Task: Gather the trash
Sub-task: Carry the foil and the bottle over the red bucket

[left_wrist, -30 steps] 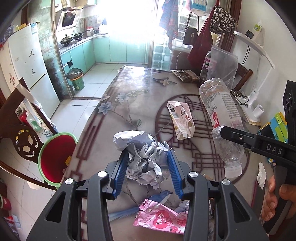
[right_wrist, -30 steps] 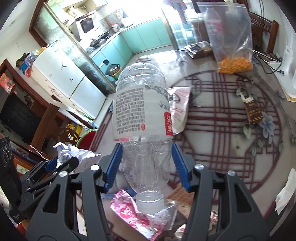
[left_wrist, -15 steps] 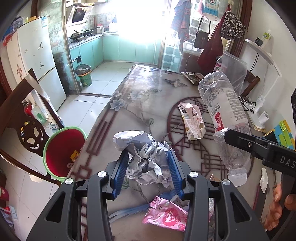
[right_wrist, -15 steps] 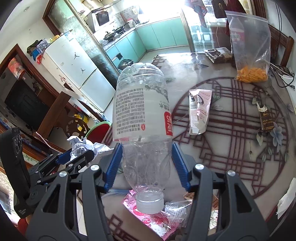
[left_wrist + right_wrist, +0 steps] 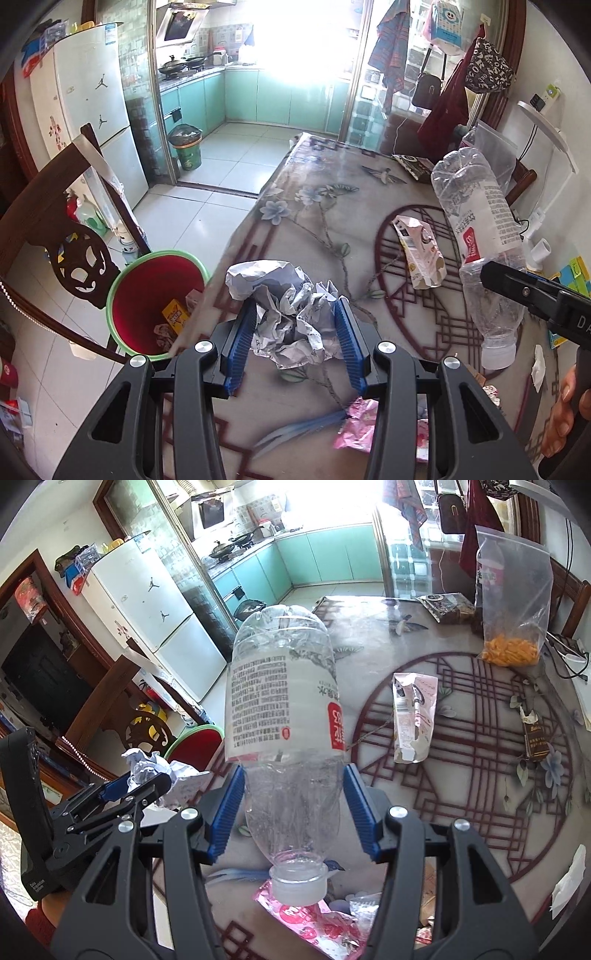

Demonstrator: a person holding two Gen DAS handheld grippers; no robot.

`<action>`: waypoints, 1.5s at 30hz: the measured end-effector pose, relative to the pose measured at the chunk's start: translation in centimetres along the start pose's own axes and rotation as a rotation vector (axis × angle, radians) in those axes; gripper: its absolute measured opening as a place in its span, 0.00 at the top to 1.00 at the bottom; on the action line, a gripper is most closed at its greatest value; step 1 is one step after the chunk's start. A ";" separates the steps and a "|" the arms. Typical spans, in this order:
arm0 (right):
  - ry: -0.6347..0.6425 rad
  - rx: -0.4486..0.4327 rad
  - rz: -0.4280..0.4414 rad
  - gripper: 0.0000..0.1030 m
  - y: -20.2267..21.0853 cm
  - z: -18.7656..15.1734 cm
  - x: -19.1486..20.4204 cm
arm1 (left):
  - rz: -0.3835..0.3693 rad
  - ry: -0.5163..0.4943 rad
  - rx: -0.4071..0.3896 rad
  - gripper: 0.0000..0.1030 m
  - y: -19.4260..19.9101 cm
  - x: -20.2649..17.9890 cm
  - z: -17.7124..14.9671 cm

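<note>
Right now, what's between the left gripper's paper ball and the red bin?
Only the table edge: left wrist view shows crumpled paper in the left gripper, red bin just beyond.

Left tongs (image 5: 295, 343) pointed steeply down, blue pads (image 5: 240, 347) pressed on both sides of crumpled paper wad (image 5: 288, 314), wad lifted clear of desk (image 5: 332, 229). Right tongs (image 5: 293, 808) pointed down at similar slant, pads (image 5: 225, 808) clamped on clear plastic bottle (image 5: 284, 716) near its neck, cap end toward camera, base away. Right tongs seen at right edge of left view, to right of left tongs. Fingers of right hand (image 5: 565, 417) curled around black handle at lower right. Left tongs' body seen at left of right view.
</note>
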State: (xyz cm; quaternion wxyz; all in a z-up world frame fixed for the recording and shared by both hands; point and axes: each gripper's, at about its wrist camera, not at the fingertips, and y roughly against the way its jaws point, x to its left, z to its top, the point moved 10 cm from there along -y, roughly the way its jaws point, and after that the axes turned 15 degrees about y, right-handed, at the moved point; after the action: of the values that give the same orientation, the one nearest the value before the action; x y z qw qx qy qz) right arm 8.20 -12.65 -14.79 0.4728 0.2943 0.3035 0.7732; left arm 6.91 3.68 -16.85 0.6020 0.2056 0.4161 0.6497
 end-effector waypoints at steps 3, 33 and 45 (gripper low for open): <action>-0.015 0.002 -0.015 0.48 -0.5 0.4 1.0 | -0.005 -0.002 -0.006 0.60 0.0 1.4 1.0; -0.046 0.052 -0.092 0.48 -8.9 4.5 15.0 | -0.060 -0.018 0.034 0.60 -4.1 17.3 9.4; -0.030 0.090 -0.079 0.48 -11.9 5.4 17.7 | -0.040 0.001 0.056 0.60 -6.5 20.4 11.2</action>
State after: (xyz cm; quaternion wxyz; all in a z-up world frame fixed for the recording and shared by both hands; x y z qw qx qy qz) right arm 12.04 8.83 -17.24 0.4938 0.3145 0.3422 0.7349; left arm 15.58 25.94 -20.35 0.6087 0.2137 0.4383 0.6258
